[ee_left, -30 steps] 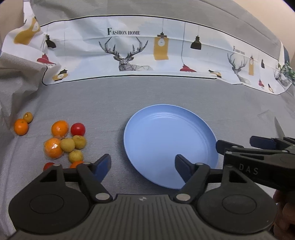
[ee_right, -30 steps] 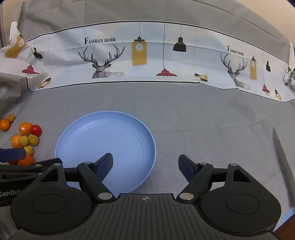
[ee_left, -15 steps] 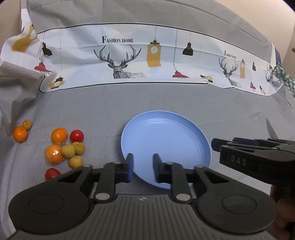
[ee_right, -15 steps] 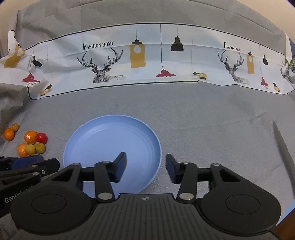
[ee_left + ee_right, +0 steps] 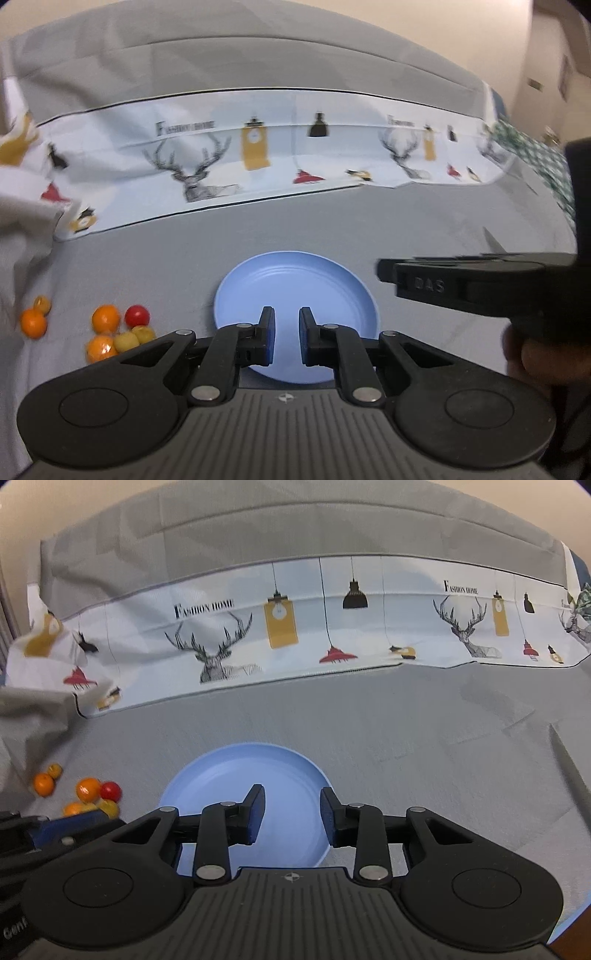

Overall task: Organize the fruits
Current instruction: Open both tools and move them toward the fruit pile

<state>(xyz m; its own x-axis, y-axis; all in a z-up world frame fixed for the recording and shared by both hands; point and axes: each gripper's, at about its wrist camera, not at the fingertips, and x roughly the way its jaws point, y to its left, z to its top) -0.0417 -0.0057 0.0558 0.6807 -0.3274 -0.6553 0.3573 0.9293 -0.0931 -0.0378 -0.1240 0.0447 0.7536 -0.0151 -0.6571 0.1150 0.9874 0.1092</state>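
Left of the blue plate (image 5: 295, 280), out on the grey cloth (image 5: 155, 266), is where all the fruit sits right now, and none of it is on the plate yet. Nearest the plate is a little red tomato (image 5: 137, 315), with an orange (image 5: 106, 318) touching it on the far side from the plate. Just in front of those are two small yellow fruits (image 5: 133, 336) and another orange (image 5: 99, 347) bunched together. Further left again, well apart from the plate, there's one more orange (image 5: 33, 323) with a tiny yellow one (image 5: 42, 304) beside it.

Both tools are empty. The left gripper (image 5: 284, 339) has just been closing and its jaws are down to a narrow gap, nothing between them, hanging over the near edge of the plate. The right gripper (image 5: 290, 816) has been closing too, with a wider gap, also holding nothing, over the plate's near right side.

My guess on handling: these are all light, round and rollable. Oranges should be firm enough for a squeeze across the middle. The tomato is smooth and soft, so go gentle or it'll pop out or bruise. Since they're touching, grabbing one will probably nudge its neighbours, so I'd start with an outer one, and the jaws need to open up first.
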